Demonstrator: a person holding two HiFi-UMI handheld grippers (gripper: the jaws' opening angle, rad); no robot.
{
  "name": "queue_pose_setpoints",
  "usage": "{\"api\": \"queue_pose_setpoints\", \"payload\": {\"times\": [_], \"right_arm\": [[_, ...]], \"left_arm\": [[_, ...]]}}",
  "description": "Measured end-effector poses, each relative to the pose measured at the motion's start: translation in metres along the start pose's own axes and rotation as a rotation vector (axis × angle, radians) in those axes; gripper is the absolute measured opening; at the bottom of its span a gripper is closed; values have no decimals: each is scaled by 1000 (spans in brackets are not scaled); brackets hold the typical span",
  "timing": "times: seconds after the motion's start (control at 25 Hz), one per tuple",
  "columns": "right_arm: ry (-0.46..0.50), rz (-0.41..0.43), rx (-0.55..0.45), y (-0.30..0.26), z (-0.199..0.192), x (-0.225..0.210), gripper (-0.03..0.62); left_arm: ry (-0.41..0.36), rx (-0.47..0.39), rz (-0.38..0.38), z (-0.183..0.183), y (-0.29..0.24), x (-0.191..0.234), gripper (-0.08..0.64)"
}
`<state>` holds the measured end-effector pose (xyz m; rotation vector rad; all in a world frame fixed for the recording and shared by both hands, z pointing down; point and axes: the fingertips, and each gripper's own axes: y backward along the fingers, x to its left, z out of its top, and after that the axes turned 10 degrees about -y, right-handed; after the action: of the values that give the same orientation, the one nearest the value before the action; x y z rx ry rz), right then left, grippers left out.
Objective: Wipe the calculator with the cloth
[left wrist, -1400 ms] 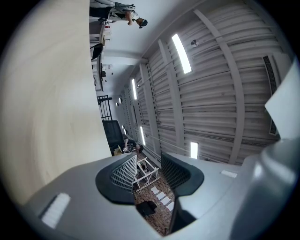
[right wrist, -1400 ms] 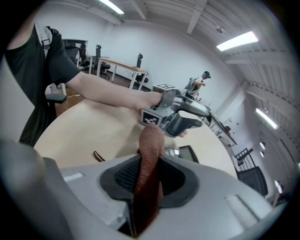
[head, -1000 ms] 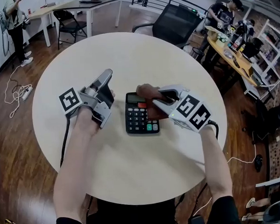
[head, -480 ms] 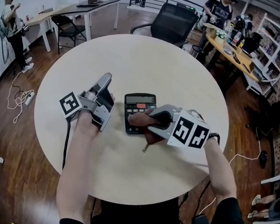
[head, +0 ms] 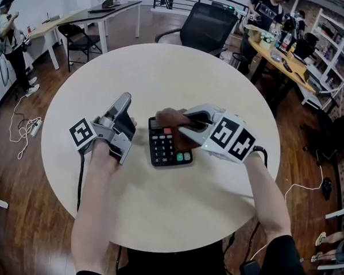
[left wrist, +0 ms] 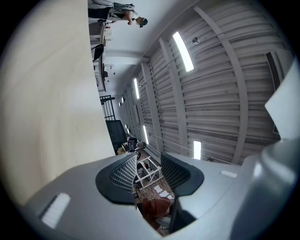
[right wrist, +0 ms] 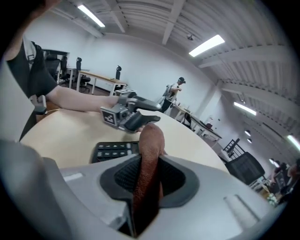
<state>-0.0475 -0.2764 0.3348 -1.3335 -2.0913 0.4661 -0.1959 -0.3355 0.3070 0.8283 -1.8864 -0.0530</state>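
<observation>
At the calculator's (head: 169, 144) 9 o'clock, the left hand-held gripper (head: 124, 100) is waiting just beside it over the tabletop (head: 157, 71), its jaws standing apart with nothing between them. The calculator is lying near the tabletop's centre, and the brown cloth (head: 170, 118) is pressing on its display end at 12 o'clock, leaving the key rows toward 6 o'clock uncovered. Reaching in from 3 o'clock, the right hand-held gripper (right wrist: 149, 174) is clamping that cloth between its jaws, so the wiping is looking under way rather than finished, with the keys probably needing passes yet.
</observation>
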Motion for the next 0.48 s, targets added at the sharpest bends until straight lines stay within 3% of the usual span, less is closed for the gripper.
{"api": "queue_pose_setpoints", "payload": {"times": [0.12,0.28,0.48], "right_arm": [[10,4,42,-21,-3,-5,97],[97,65,117,-30,-13,22,97],[189,137,126,-12,-21,65,97]], "left_arm": [[7,-5,3,0,0,2,152],[3,-3,8,0,1,4,152],[2,-3,3,0,0,5,152]]}}
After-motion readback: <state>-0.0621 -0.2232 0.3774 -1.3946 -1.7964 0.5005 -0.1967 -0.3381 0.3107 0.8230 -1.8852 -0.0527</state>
